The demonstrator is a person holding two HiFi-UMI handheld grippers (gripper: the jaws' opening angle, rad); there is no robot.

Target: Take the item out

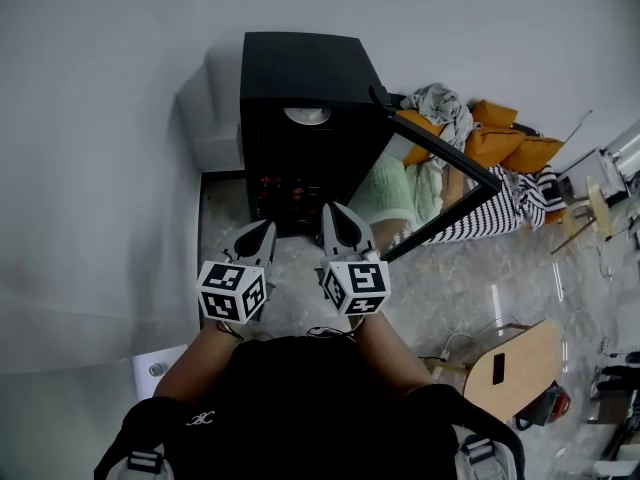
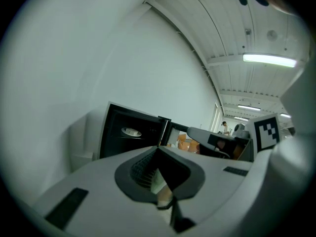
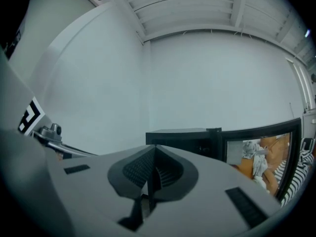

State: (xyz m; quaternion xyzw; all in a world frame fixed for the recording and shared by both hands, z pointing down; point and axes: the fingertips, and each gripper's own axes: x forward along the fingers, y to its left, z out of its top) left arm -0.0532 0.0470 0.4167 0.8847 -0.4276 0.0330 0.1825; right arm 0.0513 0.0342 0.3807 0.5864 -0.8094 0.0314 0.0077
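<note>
A black cabinet point(image 1: 300, 73) stands against the white wall, its glass door point(image 1: 440, 178) swung open to the right. Inside, on an upper level, lies a pale round item point(image 1: 307, 116), also seen as the pale item point(image 2: 131, 131) in the left gripper view. My left gripper point(image 1: 262, 230) and right gripper point(image 1: 340, 213) hover side by side just before the opening, both pointing into it. Each has its jaws closed together with nothing between them. The left gripper's tip point(image 2: 158, 149) and the right gripper's tip point(image 3: 154, 147) stand short of the cabinet point(image 3: 182, 137).
A white box point(image 1: 210, 118) sits to the left of the cabinet. Behind the open door lies a heap of orange and striped cloth point(image 1: 500, 143). A round wooden board point(image 1: 515, 368) and cables lie on the floor at the right.
</note>
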